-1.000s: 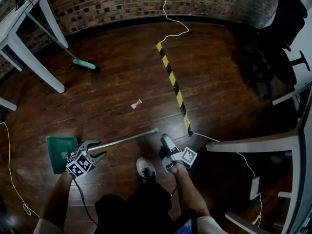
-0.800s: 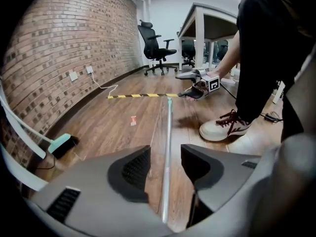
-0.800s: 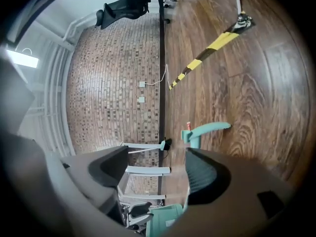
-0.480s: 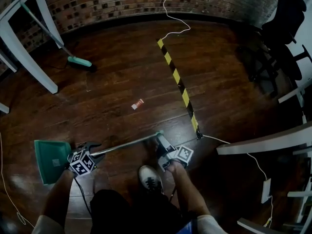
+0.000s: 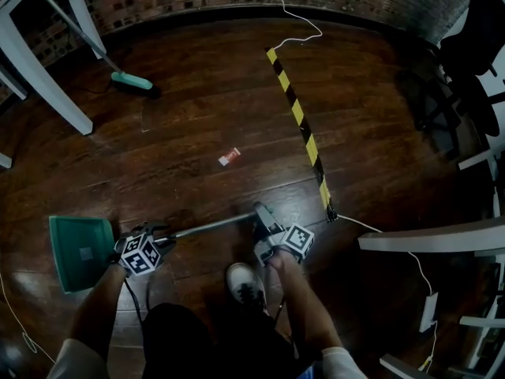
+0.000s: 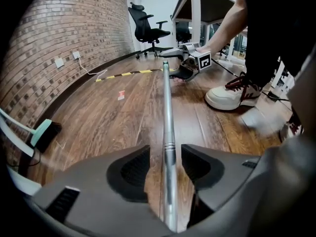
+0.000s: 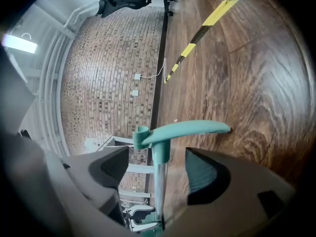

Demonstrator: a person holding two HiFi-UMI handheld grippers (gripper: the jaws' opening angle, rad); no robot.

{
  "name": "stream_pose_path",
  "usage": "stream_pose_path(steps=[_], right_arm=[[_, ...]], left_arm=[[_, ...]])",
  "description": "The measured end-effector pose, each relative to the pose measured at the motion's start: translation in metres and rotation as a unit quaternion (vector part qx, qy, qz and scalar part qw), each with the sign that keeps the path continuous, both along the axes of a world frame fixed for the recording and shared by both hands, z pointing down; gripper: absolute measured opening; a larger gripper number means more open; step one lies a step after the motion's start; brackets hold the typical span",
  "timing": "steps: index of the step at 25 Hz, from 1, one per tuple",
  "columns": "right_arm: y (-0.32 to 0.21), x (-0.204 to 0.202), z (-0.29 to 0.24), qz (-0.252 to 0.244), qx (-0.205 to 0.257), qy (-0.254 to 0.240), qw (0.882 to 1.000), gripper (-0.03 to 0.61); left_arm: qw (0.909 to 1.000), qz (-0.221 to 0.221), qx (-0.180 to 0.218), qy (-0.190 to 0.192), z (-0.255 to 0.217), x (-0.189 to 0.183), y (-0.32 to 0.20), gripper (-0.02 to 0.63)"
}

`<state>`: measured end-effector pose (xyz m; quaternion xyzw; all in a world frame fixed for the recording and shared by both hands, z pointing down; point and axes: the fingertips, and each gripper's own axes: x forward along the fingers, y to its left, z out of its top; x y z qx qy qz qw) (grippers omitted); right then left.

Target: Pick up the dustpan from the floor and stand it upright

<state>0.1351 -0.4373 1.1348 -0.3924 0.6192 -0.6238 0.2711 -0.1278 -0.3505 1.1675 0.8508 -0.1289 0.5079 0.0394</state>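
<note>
The dustpan lies flat on the wood floor, with its green pan (image 5: 79,251) at the left and its long metal handle (image 5: 209,226) running right. My left gripper (image 5: 158,231) straddles the handle close to the pan. In the left gripper view the pole (image 6: 167,112) runs between the jaws with a gap on each side, so the left gripper (image 6: 165,167) is open. My right gripper (image 5: 260,221) is at the handle's far end. In the right gripper view the teal grip (image 7: 187,130) sits just beyond the right gripper (image 7: 158,167), which is open round the pole.
A broom with a teal head (image 5: 130,80) leans by white table legs (image 5: 39,77) at the back left. Yellow-black tape (image 5: 300,121) crosses the floor, with a red scrap (image 5: 230,157) beside it. A white shoe (image 5: 246,283) stands below the handle. A white desk (image 5: 434,239) and cable (image 5: 394,247) are at right.
The left gripper has moved onto the handle near the pan. The right gripper has moved up to the handle's far end. The head view has shifted slightly.
</note>
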Motion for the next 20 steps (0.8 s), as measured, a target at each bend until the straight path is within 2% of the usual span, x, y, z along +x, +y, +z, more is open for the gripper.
stream_pose_path(steps=[1,6,7,8,9,10,15,20], right_arm=[[-0.002,0.0,0.001,0.001,0.001,0.007,1.0,0.337],[-0.002,0.001,0.001,-0.006,-0.007,0.045,0.999,0.327],[-0.003,0.003,0.001,-0.006,-0.007,0.06,0.998,0.291],[-0.004,0.005,0.001,-0.007,-0.005,0.081,0.997,0.236],[-0.005,0.007,0.001,-0.009,-0.005,0.1,0.995,0.149],[-0.006,0.008,0.002,-0.008,-0.008,0.113,0.994,0.097],[-0.012,0.009,-0.013,0.009,0.002,0.131,0.991,0.095],[-0.029,0.007,-0.072,0.007,0.059,0.164,0.985,0.097]], left_arm=[[1.0,-0.004,-0.003,-0.001,0.002,-0.001,0.0,0.215],[0.9992,0.004,-0.019,-0.035,0.019,-0.005,0.013,0.213],[0.9989,0.002,-0.019,-0.042,0.021,-0.008,0.014,0.204],[0.9988,-0.002,-0.018,-0.045,0.022,-0.01,0.013,0.145],[0.9988,-0.006,-0.017,-0.045,0.022,-0.01,0.012,0.11],[0.9988,-0.009,-0.017,-0.044,0.022,-0.01,0.011,0.109],[0.9993,-0.015,-0.016,-0.031,0.015,-0.01,0.005,0.11],[0.9995,-0.032,0.006,0.003,-0.014,-0.005,-0.008,0.112]])
